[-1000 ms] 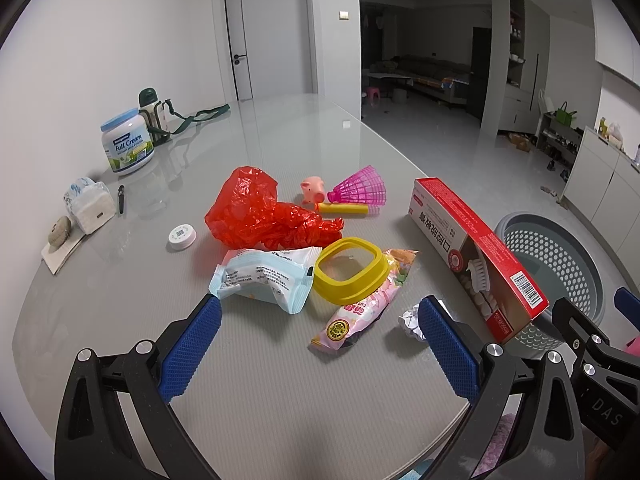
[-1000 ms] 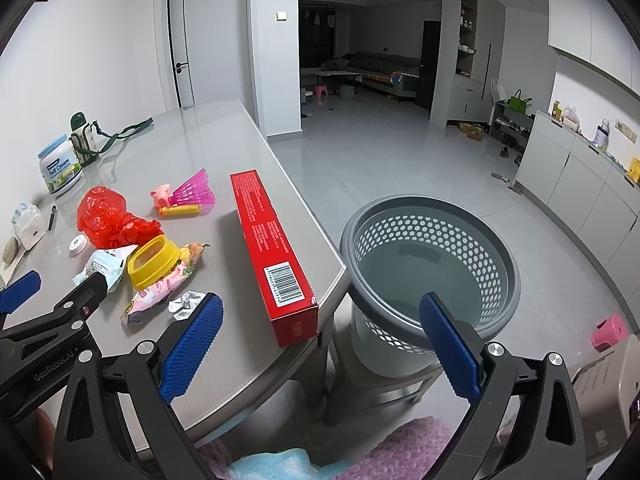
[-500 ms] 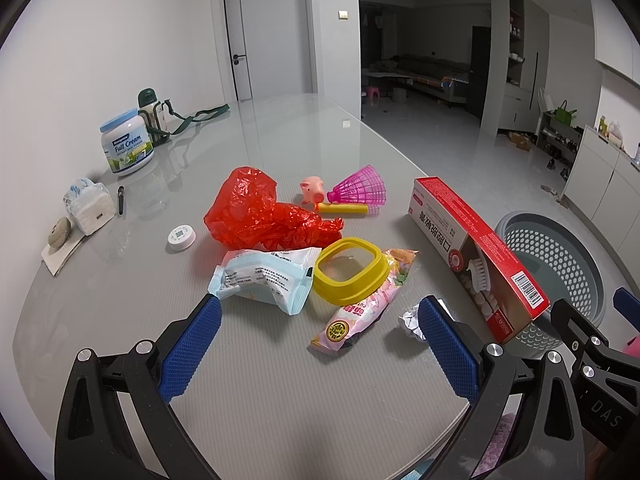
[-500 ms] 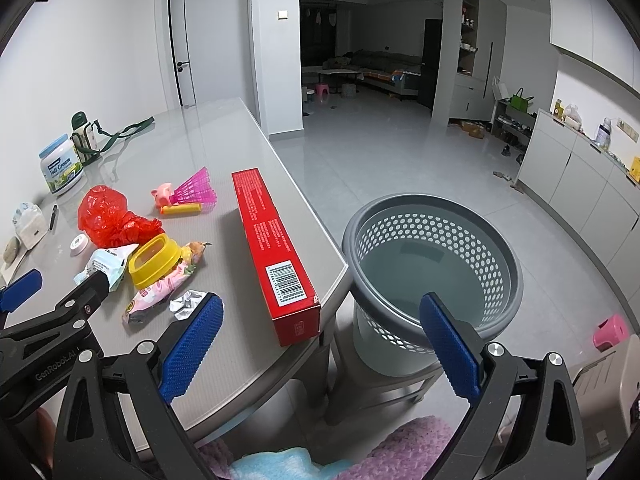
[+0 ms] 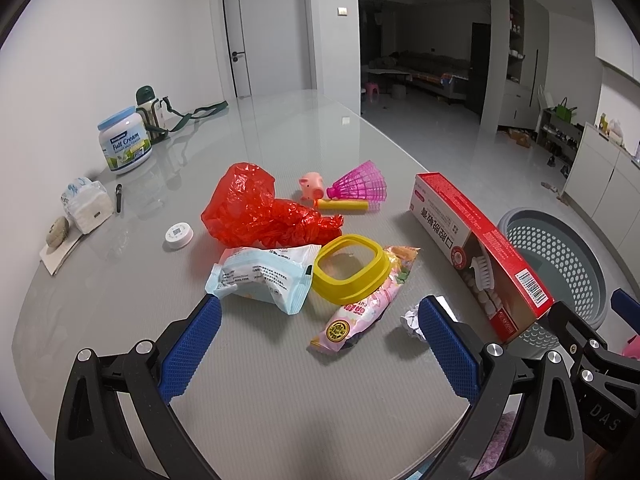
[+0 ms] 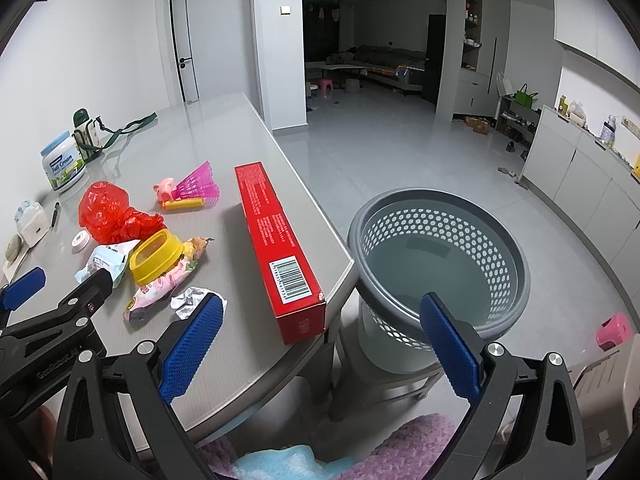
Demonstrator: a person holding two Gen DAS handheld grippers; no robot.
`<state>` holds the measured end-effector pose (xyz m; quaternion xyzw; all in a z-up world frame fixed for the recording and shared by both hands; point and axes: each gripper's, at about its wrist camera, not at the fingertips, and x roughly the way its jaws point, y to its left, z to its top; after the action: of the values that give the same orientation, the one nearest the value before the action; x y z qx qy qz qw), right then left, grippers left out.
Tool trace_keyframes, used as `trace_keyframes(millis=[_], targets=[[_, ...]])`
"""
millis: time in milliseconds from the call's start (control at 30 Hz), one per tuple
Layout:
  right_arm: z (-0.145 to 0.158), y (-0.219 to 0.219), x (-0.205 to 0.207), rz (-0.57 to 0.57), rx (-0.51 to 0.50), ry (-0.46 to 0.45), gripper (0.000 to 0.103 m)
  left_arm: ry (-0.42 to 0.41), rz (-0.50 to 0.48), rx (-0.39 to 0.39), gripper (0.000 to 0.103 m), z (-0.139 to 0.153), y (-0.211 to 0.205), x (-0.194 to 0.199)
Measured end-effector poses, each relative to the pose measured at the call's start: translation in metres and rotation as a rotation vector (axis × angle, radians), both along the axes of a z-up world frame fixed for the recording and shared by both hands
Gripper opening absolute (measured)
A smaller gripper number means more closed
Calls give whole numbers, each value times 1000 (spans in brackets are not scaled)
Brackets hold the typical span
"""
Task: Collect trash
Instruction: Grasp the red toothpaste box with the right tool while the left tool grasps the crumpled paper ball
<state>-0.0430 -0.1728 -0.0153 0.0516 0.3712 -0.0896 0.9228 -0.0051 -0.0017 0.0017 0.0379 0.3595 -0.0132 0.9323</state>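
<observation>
Left gripper (image 5: 318,334) is held low over the near edge of the table (image 5: 120,300), jaws spread wide, nothing between them. Right gripper (image 6: 320,336) is held off the near right corner, jaws likewise spread and empty, one finger over the table edge, the other over the basket (image 6: 516,248).

Trash is clustered mid-table toward the near edge: red bag (image 5: 256,210), wipes pack (image 5: 262,276) just in front of it, yellow ring (image 5: 352,268) resting on the pink wrapper (image 5: 362,310), foil ball (image 5: 412,320) close by the left gripper's right finger. Red box (image 6: 276,240) lies along the right edge, its near end reaching the corner. Pig toy (image 5: 312,186) and shuttlecock (image 5: 360,186) are seen behind the bag, with a yellow tube (image 5: 342,206) beside them. A white cap (image 5: 179,235) lies left of the bag. Tin (image 5: 125,144) and flask (image 5: 148,114) stand at the far left edge.

The basket stands on the floor just off the near right corner, empty.

Against the earlier frames: no item is displaced; both grippers are barely shifted, jaws at the same spread.
</observation>
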Motion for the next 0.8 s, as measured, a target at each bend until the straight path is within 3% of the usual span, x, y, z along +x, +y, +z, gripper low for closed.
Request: trace_keyframes(millis=[367,667,800], targets=[[-10,-7,21,57,26,20,94,33,60,13,97,-15,17,12],[-25,-2,71,167,-18,94,94,64,76,3,97,-25,29,26],[-29,-8,91,179,32,125,94,72,79,12,97,-28,28,31]])
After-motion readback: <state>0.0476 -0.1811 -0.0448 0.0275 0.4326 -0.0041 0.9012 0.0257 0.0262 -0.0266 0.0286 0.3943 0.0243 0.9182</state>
